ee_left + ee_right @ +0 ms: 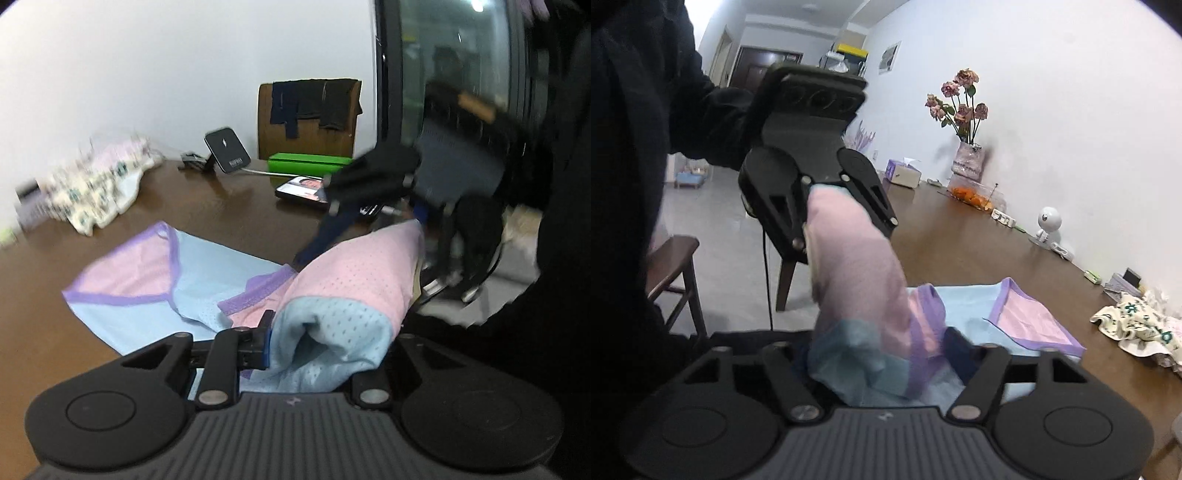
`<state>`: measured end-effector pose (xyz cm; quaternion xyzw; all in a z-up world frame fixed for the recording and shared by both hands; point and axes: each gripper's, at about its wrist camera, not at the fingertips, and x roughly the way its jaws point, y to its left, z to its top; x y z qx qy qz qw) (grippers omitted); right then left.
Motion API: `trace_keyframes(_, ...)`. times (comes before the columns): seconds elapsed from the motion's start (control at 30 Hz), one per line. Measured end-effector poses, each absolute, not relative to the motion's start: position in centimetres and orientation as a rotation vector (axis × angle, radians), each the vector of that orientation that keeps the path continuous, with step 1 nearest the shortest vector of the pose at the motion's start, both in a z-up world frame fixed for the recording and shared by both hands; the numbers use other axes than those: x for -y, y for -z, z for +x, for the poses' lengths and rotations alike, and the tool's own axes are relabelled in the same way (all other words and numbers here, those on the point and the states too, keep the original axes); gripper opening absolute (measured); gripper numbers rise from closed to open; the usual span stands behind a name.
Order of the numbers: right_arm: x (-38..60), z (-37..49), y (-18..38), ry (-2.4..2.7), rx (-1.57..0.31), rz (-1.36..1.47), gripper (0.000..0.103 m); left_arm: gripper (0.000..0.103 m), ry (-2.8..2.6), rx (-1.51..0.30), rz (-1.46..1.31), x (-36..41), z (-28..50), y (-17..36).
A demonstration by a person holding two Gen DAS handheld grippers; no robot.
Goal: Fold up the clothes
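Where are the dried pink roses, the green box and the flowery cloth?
Dried pink roses (pixel 960 99): right wrist view, on the blooms above the vase.
Flat green box (pixel 308 162): left wrist view, on its front side.
Crumpled cream flowery cloth (pixel 1137 325): right wrist view, on its middle folds.

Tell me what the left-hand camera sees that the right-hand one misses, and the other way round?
Only the left wrist view shows the green box, a lit phone lying flat and a chair draped with dark clothes. Only the right wrist view shows the vase of flowers, a tissue box and a small white camera. Both show the brown table, the pastel garment lifted between the two tools, and a floral cloth lying further off.
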<state>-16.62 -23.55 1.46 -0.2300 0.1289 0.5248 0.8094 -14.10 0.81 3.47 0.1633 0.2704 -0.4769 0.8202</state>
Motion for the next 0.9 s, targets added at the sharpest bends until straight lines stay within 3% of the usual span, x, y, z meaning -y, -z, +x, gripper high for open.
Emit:
trace_keyframes(0.07,23.8,-14.9,-1.5,-1.173,-0.328,-0.391,0.031,0.020,1.044,-0.658,0.245,-1.7,-12.6,-3.7)
trace_keyframes(0.1,23.9,-14.0,-1.5,-1.198,-0.355,-0.340,0.013,0.021,1.050,-0.692,0.198,-2.1,-11.8,-3.5)
trace_keyframes(0.13,24.4,-12.0,-1.6,-1.234,-0.453,-0.208,0.011,0.021,1.064,-0.737,0.143,-2.5,-11.0,-3.4)
trace_keyframes(0.23,25.8,-6.3,-1.9,-1.262,-0.702,0.145,0.011,0.032,1.022,-0.831,0.010,-3.0,-7.8,-3.6)
trace_keyframes(0.27,26.1,-4.8,-1.9,-1.229,-0.752,0.221,0.014,0.041,0.996,-0.858,-0.012,-3.1,-6.7,-3.5)
trace_keyframes(0.3,26.3,-3.3,-1.8,-1.195,-0.801,0.297,0.021,0.054,0.965,-0.881,-0.033,-3.2,-5.8,-3.5)
trace_keyframes(0.33,26.3,-2.4,-1.7,-1.148,-0.838,0.325,0.031,0.057,0.923,-0.894,-0.053,-3.5,-4.9,-3.3)
trace_keyframes(0.37,26.3,-1.6,-1.5,-1.101,-0.858,0.336,0.034,0.061,0.880,-0.907,-0.073,-3.7,-4.1,-3.2)
trace_keyframes(0.57,25.7,-1.6,0.1,-0.945,-0.855,0.359,0.034,0.062,0.761,-0.957,-0.189,-5.1,-0.9,-2.4)
trace_keyframes(0.73,24.8,-5.1,-0.8,-0.781,-0.750,0.210,0.034,0.064,0.711,-0.928,-0.173,-4.9,-1.6,-2.7)
trace_keyframes(0.8,24.6,-6.8,-1.3,-0.744,-0.687,0.161,0.034,0.074,0.678,-0.876,-0.155,-5.1,-2.3,-3.2)
trace_keyframes(0.9,23.7,-9.2,-1.4,-0.706,-0.592,0.067,0.034,0.079,0.617,-0.830,-0.158,-5.9,-3.1,-3.4)
